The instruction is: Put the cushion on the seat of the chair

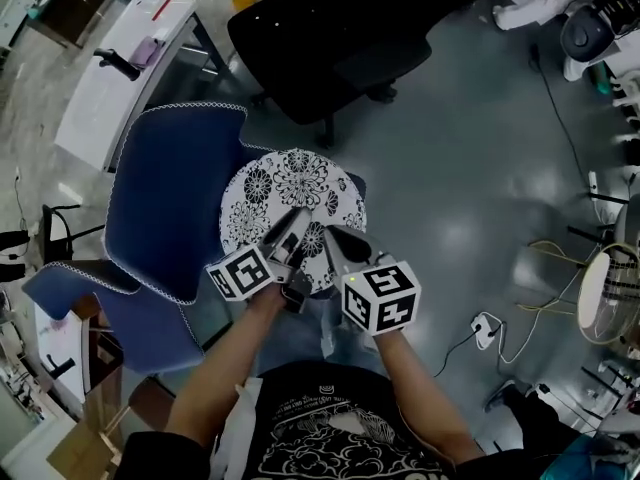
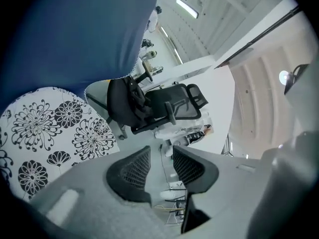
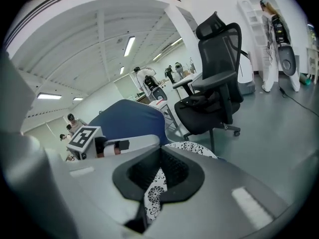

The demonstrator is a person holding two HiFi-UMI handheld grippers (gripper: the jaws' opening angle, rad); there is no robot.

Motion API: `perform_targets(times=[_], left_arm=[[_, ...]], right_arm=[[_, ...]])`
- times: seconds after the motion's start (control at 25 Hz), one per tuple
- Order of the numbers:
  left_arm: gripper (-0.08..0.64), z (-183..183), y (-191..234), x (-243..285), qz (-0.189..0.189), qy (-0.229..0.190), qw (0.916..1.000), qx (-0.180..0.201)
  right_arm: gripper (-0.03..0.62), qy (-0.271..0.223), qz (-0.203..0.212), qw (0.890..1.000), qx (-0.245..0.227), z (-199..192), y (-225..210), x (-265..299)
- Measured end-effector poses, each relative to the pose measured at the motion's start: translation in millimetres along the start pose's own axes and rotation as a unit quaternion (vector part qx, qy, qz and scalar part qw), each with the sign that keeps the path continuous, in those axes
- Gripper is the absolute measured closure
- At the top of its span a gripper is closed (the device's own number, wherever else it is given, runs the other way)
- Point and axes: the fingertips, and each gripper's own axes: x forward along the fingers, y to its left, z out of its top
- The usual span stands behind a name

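Note:
A round white cushion (image 1: 290, 203) with black flowers lies over the seat of the blue chair (image 1: 175, 198), in front of its backrest. A strip of blue seat shows at the cushion's right edge. My right gripper (image 1: 335, 240) is at the cushion's near edge. In the right gripper view this gripper (image 3: 160, 171) is shut on the flowered cushion (image 3: 155, 193), whose fabric is pinched between the pads. My left gripper (image 1: 293, 230) is beside it over the same edge. In the left gripper view it (image 2: 161, 163) stands open with nothing between the pads, and the cushion (image 2: 45, 133) lies to its left.
A black office chair (image 1: 330, 38) stands just beyond the blue chair, and a white table (image 1: 120, 68) at the far left. On the grey floor at the right are cables, a power strip (image 1: 487, 326) and a round wire object (image 1: 600, 288). Boxes sit at the near left.

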Motion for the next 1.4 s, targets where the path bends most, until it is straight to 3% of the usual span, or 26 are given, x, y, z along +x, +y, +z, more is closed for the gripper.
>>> perform_targets(times=[0.4, 0.68, 0.84, 1.24, 1.4], left_arm=[[0.465, -38, -63, -43, 0.048, -0.029, 0.9882, 0.143], [0.551, -87, -100, -74, 0.087, -0.038, 0.9726, 0.212], [0.563, -101, -119, -90, 0.103, -0.055, 0.9673, 0.225], [0.565, -124, -145, -102, 0.151, -0.054, 0.9317, 0.326], [0.565, -134, -151, -100, 0.152, -0.046, 0.9256, 0.344]], right_arm=[[0.595, -0.023, 0.052, 0.997, -0.055, -9, 24, -62], [0.595, -0.04, 0.083, 0.993, -0.071, -28, 35, -111], [0.595, -0.044, 0.098, 0.99, -0.096, -32, 46, -133], [0.595, -0.07, 0.087, 0.986, -0.125, -36, 46, -172], [0.595, -0.069, 0.08, 0.986, -0.127, -39, 42, -179]])
